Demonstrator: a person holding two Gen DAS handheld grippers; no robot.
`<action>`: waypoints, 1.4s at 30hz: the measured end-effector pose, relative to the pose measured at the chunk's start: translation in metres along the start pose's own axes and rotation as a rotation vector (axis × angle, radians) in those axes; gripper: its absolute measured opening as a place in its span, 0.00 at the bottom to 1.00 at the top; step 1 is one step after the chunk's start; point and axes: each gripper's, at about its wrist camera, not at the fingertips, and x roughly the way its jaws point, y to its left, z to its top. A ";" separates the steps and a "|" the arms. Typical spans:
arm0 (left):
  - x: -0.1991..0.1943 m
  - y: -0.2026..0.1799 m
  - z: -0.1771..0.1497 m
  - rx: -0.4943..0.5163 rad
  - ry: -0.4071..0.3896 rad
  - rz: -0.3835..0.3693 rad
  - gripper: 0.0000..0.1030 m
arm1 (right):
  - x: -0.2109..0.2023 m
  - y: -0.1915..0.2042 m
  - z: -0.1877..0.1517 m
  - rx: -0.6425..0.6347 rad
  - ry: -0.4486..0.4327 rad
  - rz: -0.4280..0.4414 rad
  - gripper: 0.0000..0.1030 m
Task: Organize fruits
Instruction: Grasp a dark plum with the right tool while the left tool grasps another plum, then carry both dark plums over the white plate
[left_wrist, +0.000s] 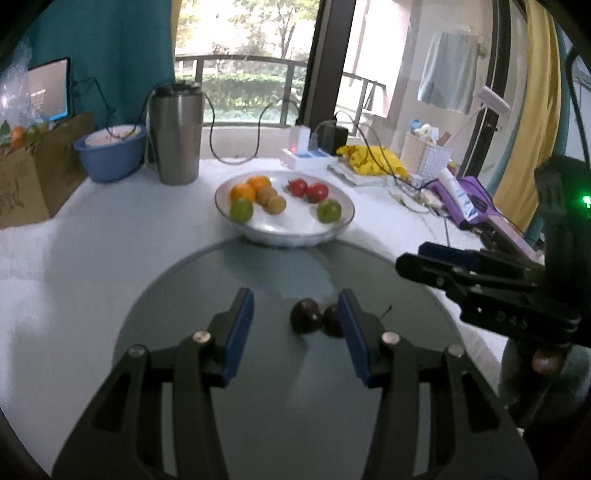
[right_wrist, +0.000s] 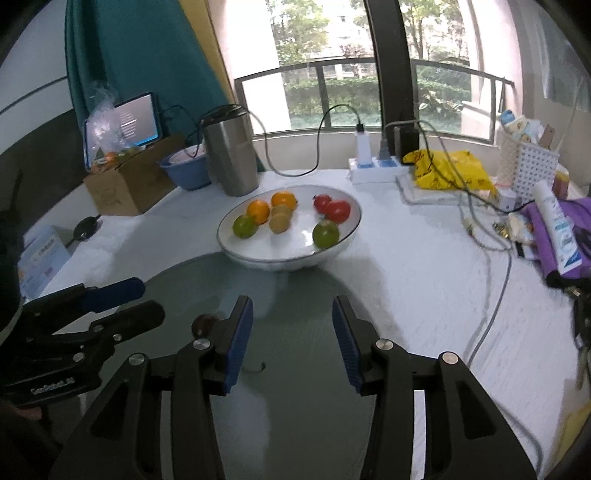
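A white bowl (left_wrist: 295, 236) (right_wrist: 332, 251) holds two oranges (left_wrist: 242, 191), two kiwis (left_wrist: 276, 203), two red tomatoes (left_wrist: 317, 191) and two green fruits (left_wrist: 328, 211). Two dark fruits (left_wrist: 306, 316) lie on the grey round mat (left_wrist: 258, 369), between and just beyond my left gripper's (left_wrist: 295, 343) open fingers. One dark fruit (right_wrist: 204, 323) peeks out behind my right gripper's left finger. My right gripper (right_wrist: 292, 341) is open and empty over the mat (right_wrist: 295, 406). It also shows in the left wrist view (left_wrist: 417, 260), and the left one in the right wrist view (right_wrist: 144, 299).
A steel tumbler (left_wrist: 177, 136), a blue bowl (left_wrist: 110, 151) and a cardboard box (left_wrist: 37, 173) stand at the back left. A power strip (left_wrist: 306, 153), a yellow bag (left_wrist: 373, 158), a white basket (left_wrist: 424, 155), cables and purple items (left_wrist: 476, 199) crowd the right.
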 end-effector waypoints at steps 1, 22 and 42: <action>0.003 0.001 -0.003 -0.004 0.012 0.002 0.48 | 0.002 0.001 -0.004 0.000 0.015 0.015 0.48; 0.019 0.024 -0.008 -0.007 0.104 0.018 0.48 | 0.052 0.037 -0.016 -0.144 0.205 0.153 0.48; 0.060 -0.010 0.004 0.141 0.206 -0.047 0.48 | 0.025 -0.002 -0.008 -0.064 0.161 0.057 0.30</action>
